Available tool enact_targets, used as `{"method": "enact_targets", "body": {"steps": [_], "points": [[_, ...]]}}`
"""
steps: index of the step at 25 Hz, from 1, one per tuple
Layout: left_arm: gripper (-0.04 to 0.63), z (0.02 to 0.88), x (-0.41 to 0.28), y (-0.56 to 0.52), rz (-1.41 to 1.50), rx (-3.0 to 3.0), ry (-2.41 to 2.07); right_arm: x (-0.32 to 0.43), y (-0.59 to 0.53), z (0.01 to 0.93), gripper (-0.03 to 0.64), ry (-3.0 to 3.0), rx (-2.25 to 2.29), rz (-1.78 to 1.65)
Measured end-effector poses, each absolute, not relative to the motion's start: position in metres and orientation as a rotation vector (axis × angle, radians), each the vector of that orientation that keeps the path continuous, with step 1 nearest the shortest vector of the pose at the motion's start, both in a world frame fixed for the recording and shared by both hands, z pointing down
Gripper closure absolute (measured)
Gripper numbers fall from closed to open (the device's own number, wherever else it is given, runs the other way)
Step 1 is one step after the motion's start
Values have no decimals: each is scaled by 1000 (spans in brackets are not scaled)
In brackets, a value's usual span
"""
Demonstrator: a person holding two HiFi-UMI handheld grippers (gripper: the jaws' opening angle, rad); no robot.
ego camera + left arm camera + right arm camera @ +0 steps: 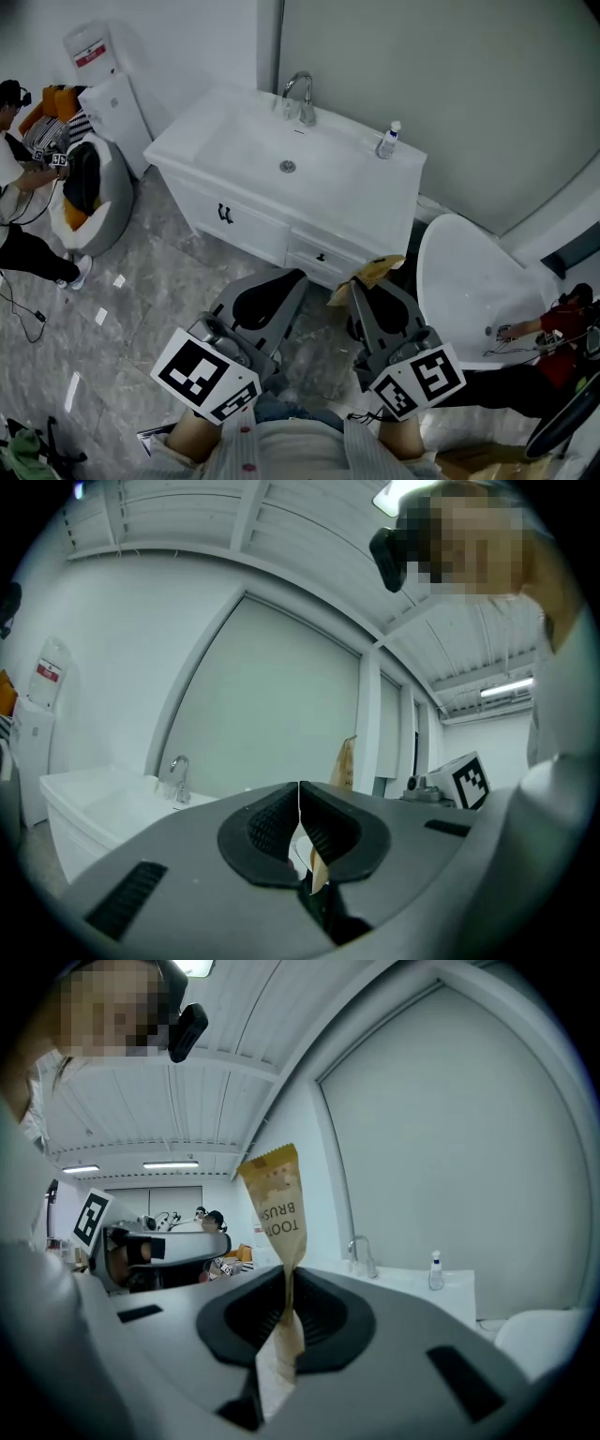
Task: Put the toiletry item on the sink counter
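The toiletry item is a tan paper toothbrush packet (277,1206), and my right gripper (287,1274) is shut on its lower part, so it stands up from the jaws. In the head view the packet (377,272) pokes out of the right gripper (361,289) in front of the white sink counter (375,187), below counter height. My left gripper (286,281) hangs beside it. Its jaws are shut in the left gripper view (299,794), with nothing clearly between the pads. From that view the packet (346,761) shows off to the right.
On the counter are a chrome faucet (300,94) and a small spray bottle (388,141) at the back right. A white toilet (469,281) stands right of the cabinet. A water dispenser (108,94), a beanbag (89,192) and a seated person are at the left.
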State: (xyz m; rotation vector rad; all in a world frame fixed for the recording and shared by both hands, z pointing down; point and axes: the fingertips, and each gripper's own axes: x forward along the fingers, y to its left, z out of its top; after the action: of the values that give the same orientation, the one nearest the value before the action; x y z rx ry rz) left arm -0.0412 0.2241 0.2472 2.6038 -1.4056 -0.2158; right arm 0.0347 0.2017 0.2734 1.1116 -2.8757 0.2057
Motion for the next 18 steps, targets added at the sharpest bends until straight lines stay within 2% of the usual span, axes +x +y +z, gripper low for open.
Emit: {"method": "enact_targets", "body": {"steps": [9, 18], "points": [[577, 254, -76, 180, -188, 2632, -1342, 16, 158, 277, 584, -2812, 1254, 230], [577, 270, -80, 133, -163, 2610, -1331, 26, 108, 297, 585, -2761, 1300, 279]]}}
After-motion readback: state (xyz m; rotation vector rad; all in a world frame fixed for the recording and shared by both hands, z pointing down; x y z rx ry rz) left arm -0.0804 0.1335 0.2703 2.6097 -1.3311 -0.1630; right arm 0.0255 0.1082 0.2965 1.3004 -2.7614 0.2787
